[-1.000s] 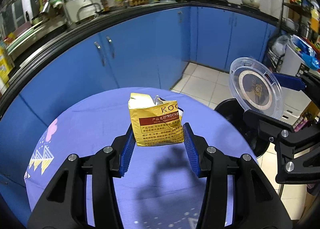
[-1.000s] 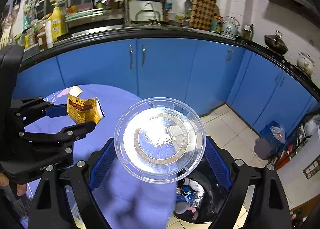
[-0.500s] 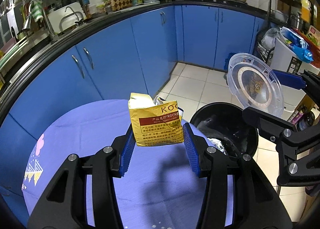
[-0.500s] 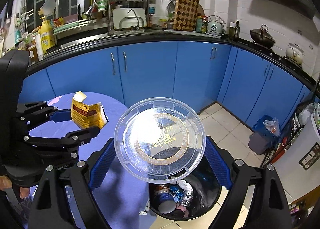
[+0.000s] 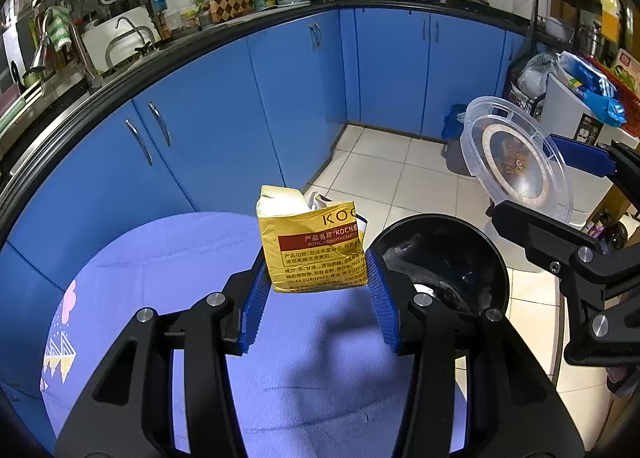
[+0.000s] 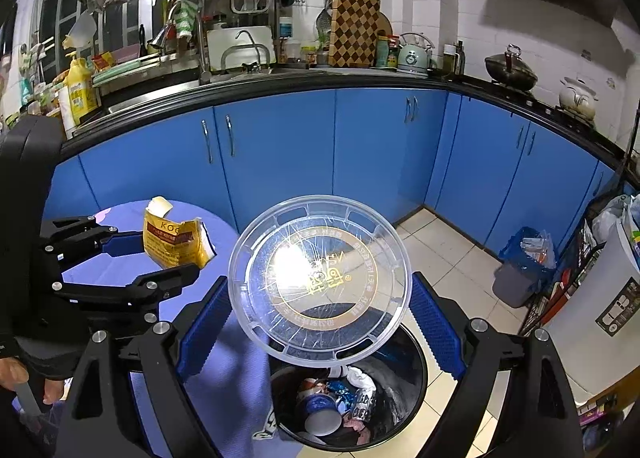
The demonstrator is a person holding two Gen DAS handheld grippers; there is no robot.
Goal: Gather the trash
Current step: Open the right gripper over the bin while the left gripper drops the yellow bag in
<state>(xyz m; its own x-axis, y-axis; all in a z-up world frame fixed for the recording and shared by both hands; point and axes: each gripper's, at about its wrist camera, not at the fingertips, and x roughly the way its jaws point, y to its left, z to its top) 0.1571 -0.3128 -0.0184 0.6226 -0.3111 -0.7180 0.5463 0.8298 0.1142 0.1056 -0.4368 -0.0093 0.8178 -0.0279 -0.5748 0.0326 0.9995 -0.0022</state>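
My left gripper is shut on a torn yellow packet and holds it in the air above the edge of the purple-covered table, just left of the black trash bin. The packet also shows in the right wrist view. My right gripper is shut on a clear round plastic lid and holds it right above the open bin, which holds several pieces of trash. The lid also shows in the left wrist view.
Blue kitchen cabinets curve round behind. A small blue-lined waste basket and a white appliance stand on the tiled floor at the right. A wire rack with bags stands beyond the bin.
Both grippers have swung right toward the bin with their loads. The bin has come into fuller view under the lid and beside the packet.
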